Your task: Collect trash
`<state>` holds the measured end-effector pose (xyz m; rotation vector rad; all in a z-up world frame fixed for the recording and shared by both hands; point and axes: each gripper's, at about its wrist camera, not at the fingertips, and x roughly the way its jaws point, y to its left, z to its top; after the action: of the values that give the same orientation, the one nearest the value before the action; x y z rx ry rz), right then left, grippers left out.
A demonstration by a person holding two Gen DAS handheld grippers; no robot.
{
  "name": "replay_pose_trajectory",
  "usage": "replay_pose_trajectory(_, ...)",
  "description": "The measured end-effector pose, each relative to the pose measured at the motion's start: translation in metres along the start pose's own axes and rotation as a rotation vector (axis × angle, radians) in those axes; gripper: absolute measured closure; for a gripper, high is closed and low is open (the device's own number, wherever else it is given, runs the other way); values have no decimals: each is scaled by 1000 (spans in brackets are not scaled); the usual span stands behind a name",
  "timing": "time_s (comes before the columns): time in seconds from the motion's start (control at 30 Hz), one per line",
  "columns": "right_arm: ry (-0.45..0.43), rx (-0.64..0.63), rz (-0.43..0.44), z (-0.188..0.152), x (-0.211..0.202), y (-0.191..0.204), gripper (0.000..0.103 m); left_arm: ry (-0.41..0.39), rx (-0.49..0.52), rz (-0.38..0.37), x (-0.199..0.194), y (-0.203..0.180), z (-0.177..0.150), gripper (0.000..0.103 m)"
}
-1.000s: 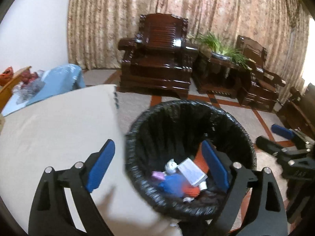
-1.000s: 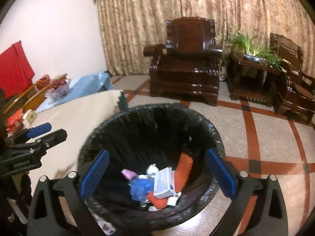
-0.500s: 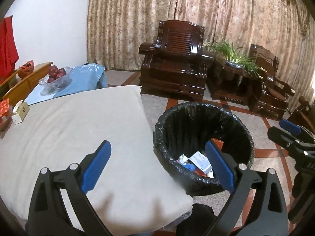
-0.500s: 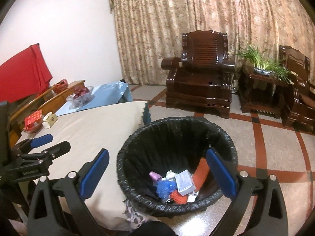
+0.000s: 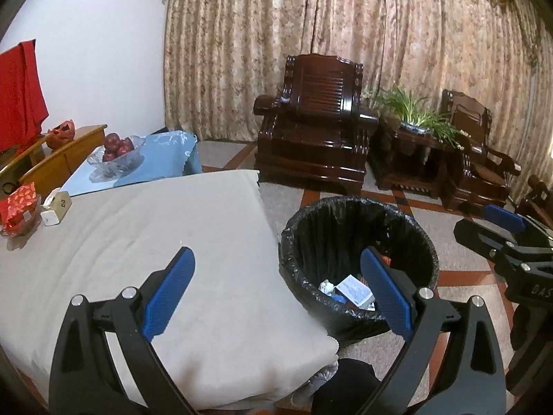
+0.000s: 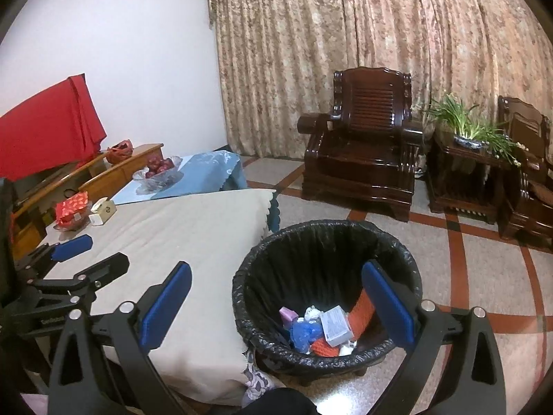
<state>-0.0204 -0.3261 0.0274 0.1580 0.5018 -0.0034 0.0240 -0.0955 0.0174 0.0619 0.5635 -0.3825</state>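
Home living room, carved wooden armchair (image 6: pixel 359 145), floor-length curtains (image 6: pixel 380 45), fruit bowl (image 6: pixel 157 173)

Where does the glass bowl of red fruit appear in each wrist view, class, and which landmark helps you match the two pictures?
Left wrist view: the fruit bowl sits at upper left, on the blue cloth beyond the beige-covered table.
Right wrist view: the fruit bowl sits left of centre, on the same blue cloth.
Shared landmark: the black-lined trash bin beside the table's right edge, and the dark wooden armchair behind it.

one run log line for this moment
left gripper: open, empty | right gripper: open, empty | trash: in bin | table: cleared
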Motion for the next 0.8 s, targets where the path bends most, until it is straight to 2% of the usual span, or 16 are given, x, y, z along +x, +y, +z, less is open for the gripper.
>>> replay_pose_trajectory(0.3,-10,-20,13,3,-6,11,6,-26,-7,5,-11,1,2,9)
replay_pose_trajectory(0.8,8,-20,17,2,-2,14,6,-25,-15,16,-12,5,3,9)
